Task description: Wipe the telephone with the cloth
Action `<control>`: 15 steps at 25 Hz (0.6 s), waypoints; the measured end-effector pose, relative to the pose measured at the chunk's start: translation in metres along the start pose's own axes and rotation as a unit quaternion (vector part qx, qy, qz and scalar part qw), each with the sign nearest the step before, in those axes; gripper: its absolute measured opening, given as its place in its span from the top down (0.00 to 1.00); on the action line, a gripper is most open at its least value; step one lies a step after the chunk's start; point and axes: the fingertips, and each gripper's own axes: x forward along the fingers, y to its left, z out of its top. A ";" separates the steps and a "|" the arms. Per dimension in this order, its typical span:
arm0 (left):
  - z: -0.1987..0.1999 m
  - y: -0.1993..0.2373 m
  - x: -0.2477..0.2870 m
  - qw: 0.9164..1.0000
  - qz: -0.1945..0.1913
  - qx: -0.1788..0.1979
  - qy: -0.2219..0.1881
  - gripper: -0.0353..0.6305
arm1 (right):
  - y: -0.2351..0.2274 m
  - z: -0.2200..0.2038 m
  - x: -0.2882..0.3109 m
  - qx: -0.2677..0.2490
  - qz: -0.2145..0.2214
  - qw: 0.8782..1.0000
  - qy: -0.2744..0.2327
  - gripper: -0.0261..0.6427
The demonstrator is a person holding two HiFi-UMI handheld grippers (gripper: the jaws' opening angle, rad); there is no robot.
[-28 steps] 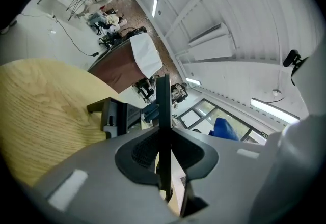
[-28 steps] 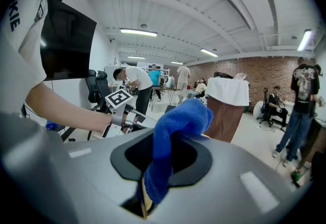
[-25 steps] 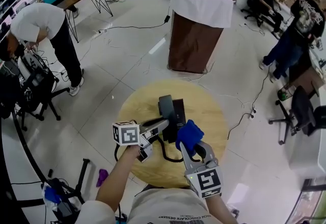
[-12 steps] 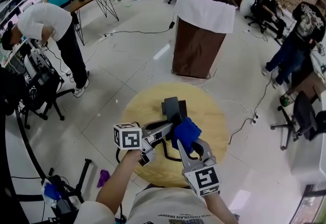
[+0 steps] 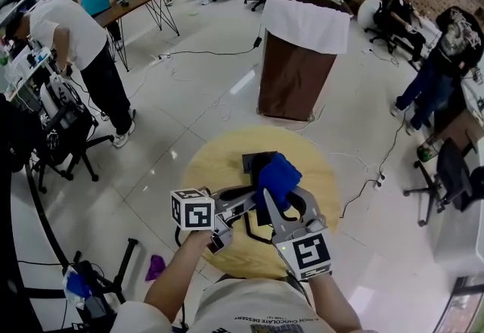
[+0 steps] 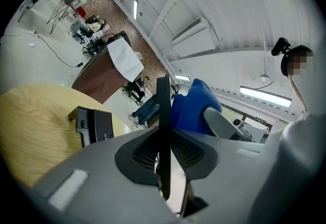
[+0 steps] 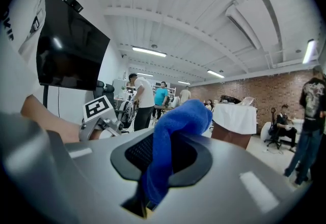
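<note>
Pale wood makes up the round worktop (image 5: 215, 165), the biggest thing in the task area, and everything for the job sits on or over it. Both grippers work above its near half, and they point roughly level so that what they carry is clear of the surface.

The left gripper (image 5: 240, 199) is clamped on a thin black slab, seen edge-on in its own view and apparently the telephone's handset (image 6: 163, 116). Holding it up away from the rest of the set seems meant to leave its faces open for wiping.

The right gripper (image 5: 286, 199) stands just beside it. Its jaws pinch a fold of the blue cloth (image 7: 173, 131), and the loose bulk bunches out ahead of the fingertips as a soft pad.

The telephone base (image 6: 94, 125) stays on the worktop toward its far edge, upright and well apart from either gripper (nothing touches it now).

That cloth wad lies against or just beside the upper part of the handset. The head view shows the cloth overlapping it, but I cannot tell whether they truly touch. A wiping pass looks to be just starting.

A black cord (image 5: 253, 235) loops over the worktop near its near edge, slack enough not to tug.
</note>
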 end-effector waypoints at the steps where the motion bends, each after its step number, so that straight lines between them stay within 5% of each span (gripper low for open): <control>1: -0.002 -0.002 0.000 1.000 0.001 0.003 0.002 0.85 | -0.002 0.005 0.002 -0.006 -0.001 1.000 -0.005 0.87; 15: -0.015 -0.019 0.007 0.999 0.011 0.030 0.026 0.85 | -0.030 0.043 0.010 -0.046 -0.024 0.998 -0.047 0.87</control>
